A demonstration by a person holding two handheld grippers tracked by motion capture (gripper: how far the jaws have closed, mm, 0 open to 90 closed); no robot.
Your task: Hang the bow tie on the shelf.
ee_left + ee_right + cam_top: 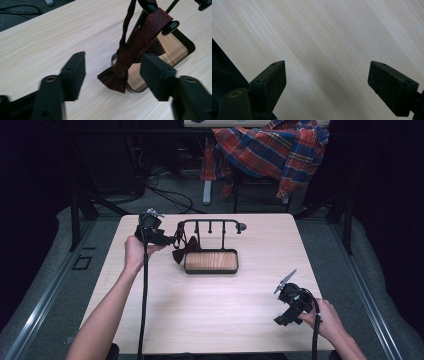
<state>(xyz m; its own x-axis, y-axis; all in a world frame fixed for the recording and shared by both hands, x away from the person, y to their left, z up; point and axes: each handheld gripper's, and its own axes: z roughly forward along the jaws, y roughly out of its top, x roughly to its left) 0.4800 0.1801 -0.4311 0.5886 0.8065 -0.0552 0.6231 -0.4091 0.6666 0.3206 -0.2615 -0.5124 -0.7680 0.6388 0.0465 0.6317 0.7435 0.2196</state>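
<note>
Nearest the person, the right gripper (289,312) idles low over the front right of the desk (210,320), its jaws spread wide with bare wood grain between them. It should stay parked there, clear of the work.

Farther out, the left gripper (167,239) reaches toward the dark red bow tie (184,251), which hangs by its strap from the left end of the black rack (210,224), with its lower wing down beside the tray (211,261) at the rack's base. These jaws are also apart and grip nothing. To do this step well, I would judge the gripper should ease forward until the bow's knot sits squarely between the jaws, close on the fabric rather than the thin strap, then lift up and off the peg without dragging the rack.

From the left gripper view, the bow tie (135,52) sits between the jaw tips and the strap loops over a knobbed peg (170,26); the high view leaves that detail too small. It adds the plaid shirt (272,150) on a chair beyond the desk.
</note>
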